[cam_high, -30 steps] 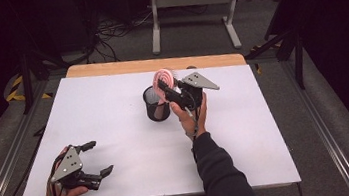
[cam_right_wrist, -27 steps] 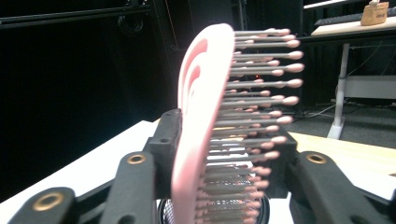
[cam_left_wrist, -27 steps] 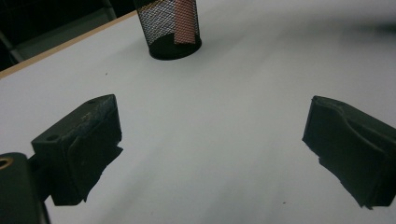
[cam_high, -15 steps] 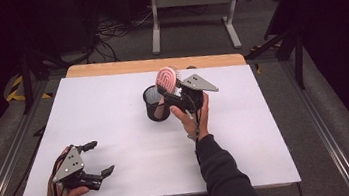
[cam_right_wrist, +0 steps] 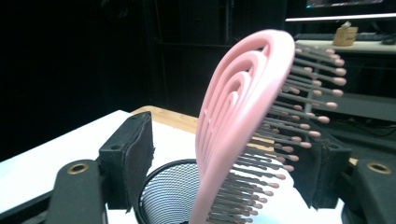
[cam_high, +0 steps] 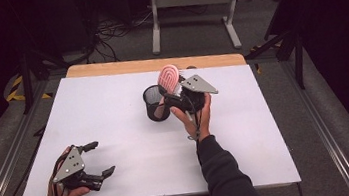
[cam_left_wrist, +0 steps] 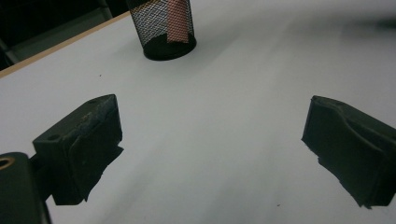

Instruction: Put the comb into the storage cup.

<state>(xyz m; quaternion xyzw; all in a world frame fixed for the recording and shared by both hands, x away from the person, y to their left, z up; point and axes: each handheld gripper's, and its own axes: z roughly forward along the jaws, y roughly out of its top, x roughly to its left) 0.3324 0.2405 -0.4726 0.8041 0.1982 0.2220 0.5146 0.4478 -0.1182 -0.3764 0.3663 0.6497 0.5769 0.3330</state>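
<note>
While my right hand-held gripper (cam_high: 170, 98) hangs just over the black mesh cup (cam_high: 155, 103), its jaws have just been opening and now stand apart on either side of the pink hairbrush (cam_high: 168, 77). Seen from the right gripper view, the hairbrush (cam_right_wrist: 243, 121) rises between the two black pads with a clear gap to the left pad; its bristles point toward the right pad, and I cannot tell whether their tips touch it. So nothing is clamped. The brush stands nearly upright, leaning a little, with its handle end down inside the mesh cup (cam_right_wrist: 170, 196) and its oval head well above the rim. The cup sits upright on the white surface (cam_high: 114, 115), near the middle of the far edge and well apart from the near edge.

My left hand-held gripper (cam_high: 95, 160) rests low by the near left corner of the surface, jaws spread wide with only bare surface between them. From the left gripper view, the mesh cup (cam_left_wrist: 161, 25) stands far off toward the far edge, with the pink handle (cam_left_wrist: 177, 21) showing through the mesh.
</note>
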